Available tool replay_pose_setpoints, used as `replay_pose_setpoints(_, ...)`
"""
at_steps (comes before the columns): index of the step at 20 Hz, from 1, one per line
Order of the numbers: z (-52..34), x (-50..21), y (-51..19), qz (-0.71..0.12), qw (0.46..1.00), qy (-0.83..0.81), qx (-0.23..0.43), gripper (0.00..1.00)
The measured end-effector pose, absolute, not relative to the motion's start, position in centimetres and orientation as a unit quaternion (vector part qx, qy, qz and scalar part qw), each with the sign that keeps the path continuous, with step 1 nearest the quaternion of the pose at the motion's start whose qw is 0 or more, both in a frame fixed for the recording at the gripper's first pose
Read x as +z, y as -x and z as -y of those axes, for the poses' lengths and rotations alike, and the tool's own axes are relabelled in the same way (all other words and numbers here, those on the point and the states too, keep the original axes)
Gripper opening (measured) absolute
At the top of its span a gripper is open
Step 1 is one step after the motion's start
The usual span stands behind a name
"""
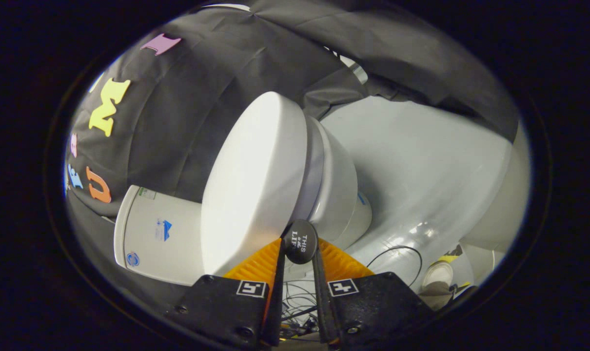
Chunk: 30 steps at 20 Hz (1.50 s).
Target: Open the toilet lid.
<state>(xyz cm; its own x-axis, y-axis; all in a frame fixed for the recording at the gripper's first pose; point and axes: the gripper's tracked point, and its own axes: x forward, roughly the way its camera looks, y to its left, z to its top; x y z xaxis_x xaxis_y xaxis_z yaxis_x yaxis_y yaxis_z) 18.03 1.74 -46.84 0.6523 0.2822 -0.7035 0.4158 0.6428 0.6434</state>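
So the gripper [300, 253] has its two orange ribbed fingers [256, 265] pinched in on a small round black tab [300, 241]. That tab looks like a little lift handle stuck to the front edge of the toilet lid [253, 180], and both fingers seem to press on it from either side, so I'd call the grasp clenched on the tab.

Everything hangs off the tab, so take it as the landmark. Right behind it and touching it is the lid's front rim. From there the lid runs away from the fingers as a long white oval, its long axis heading straight off the tab toward the tank [151, 236] at the far end, where the hinge should be. The camera is rolled over, so the whole toilet looks tipped sideways. Going by the floor, the lid is on the up side of the tab and the bowl [336, 180] sits under it on the floor side.

The lid lies flat against the seat, no gap I can see, so it reads as closed.

My guess is that the pull has to go away from the bowl and arc back toward the tank end.

Farther off from the tab, loose black cables [397, 253] lie on the white floor [422, 161].
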Motion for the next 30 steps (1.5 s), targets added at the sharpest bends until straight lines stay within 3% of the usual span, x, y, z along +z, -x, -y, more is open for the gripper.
replay_pose_setpoints(4,-1.5,-45.6,-18.3,-0.392,0.796,-0.459,-0.049,0.21)
replay_pose_setpoints(11,-0.4,-43.7,-19.3,-0.346,0.78,-0.518,-0.052,0.11)
replay_pose_setpoints(18,-0.5,-42.4,-19.2,-0.352,0.777,-0.52,-0.04,0.05)
replay_pose_setpoints(30,-4.2,-32.0,-20.4,-0.322,0.831,-0.453,0.032,0.04)
